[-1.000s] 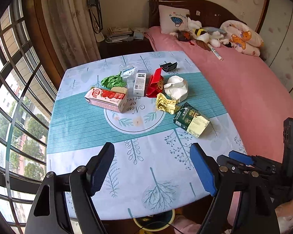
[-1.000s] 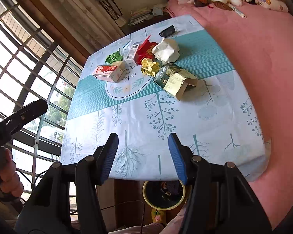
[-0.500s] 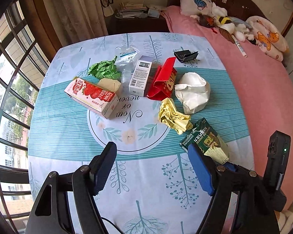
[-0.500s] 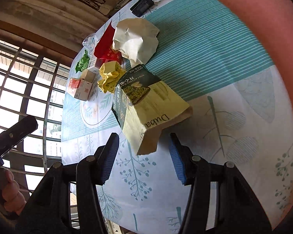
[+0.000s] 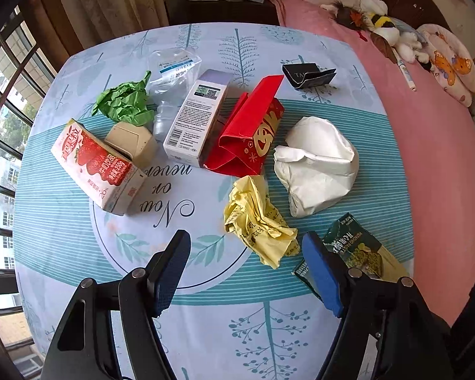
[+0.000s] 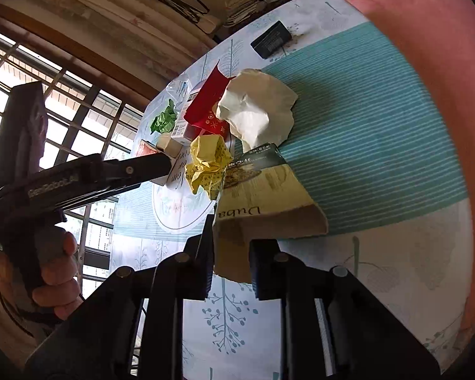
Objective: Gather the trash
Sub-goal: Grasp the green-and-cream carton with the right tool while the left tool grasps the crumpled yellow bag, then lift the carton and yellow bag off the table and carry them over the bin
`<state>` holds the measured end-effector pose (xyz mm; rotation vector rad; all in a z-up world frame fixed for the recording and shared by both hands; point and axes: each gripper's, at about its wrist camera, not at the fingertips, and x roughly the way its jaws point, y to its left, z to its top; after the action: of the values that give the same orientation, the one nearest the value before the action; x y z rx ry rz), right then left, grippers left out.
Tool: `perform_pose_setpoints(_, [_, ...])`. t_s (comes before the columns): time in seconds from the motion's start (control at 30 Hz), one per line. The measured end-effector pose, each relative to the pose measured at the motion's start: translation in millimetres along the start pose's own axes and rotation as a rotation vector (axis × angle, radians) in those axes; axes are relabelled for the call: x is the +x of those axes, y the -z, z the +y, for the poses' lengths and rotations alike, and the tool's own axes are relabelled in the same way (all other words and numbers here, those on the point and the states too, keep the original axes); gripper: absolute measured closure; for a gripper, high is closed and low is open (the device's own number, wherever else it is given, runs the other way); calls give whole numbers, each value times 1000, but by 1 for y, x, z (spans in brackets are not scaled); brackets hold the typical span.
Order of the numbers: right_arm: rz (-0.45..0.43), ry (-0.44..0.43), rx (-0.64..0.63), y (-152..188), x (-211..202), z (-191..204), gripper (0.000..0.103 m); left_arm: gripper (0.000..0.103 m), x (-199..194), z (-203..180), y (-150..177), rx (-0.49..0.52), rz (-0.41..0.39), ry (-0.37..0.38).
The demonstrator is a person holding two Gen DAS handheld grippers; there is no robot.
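Observation:
A crumpled yellow wrapper (image 5: 259,218) lies on the table just ahead of my left gripper (image 5: 247,272). The gripper's jaws are closing, and neither pad touches the wrapper. A green and tan carton (image 6: 262,190) lies beside the wrapper. My right gripper (image 6: 232,266) is closing its jaws on the carton's near open end, and both pads press against it. The same carton (image 5: 357,247) shows behind the left gripper's right finger. A person's hand (image 6: 47,269) holds the left gripper (image 6: 95,174) over the pile.
More trash sits on the patterned tablecloth (image 5: 63,221): a strawberry milk carton (image 5: 98,167), green crumpled paper (image 5: 123,101), a white box (image 5: 196,117), a red box (image 5: 250,133), a white crumpled bag (image 5: 319,161), a black box (image 5: 307,76). A pink bed (image 5: 427,126) borders the right.
Both grippers came down and forward toward the pile. The right jaws closed from wide apart onto the carton's end. The left jaws narrowed a little near the yellow wrapper.

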<state>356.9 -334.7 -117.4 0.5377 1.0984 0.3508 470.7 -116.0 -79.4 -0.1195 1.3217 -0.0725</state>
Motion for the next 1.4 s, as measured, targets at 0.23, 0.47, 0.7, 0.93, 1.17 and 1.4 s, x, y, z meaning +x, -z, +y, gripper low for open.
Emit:
perform_pose_setpoints(0.23, [2, 6, 5, 2, -10, -11, 88, 53, 48, 2, -13, -47, 69, -34])
perform_pose_setpoints(0.47, [-4, 13, 1, 15, -25, -10, 89, 75, 59, 3, -7, -48, 56, -45])
perform_pose_setpoints(0.7, [-6, 28, -31, 26, -33, 4, 90, 77, 29, 8, 19, -16, 7, -64])
perform_pose_setpoints(0.93, [-37, 25, -75, 49, -52, 40, 90, 77, -45, 27, 68, 26, -93, -51])
perform_pose_setpoints(1.17, [-71, 35, -116, 106, -80, 95, 90, 76, -130, 73, 166, 57, -170, -33])
perform_pose_setpoints(1.4, [-79, 38, -132, 198, -107, 158, 90, 76, -189, 122, 278, 79, -195, -22])
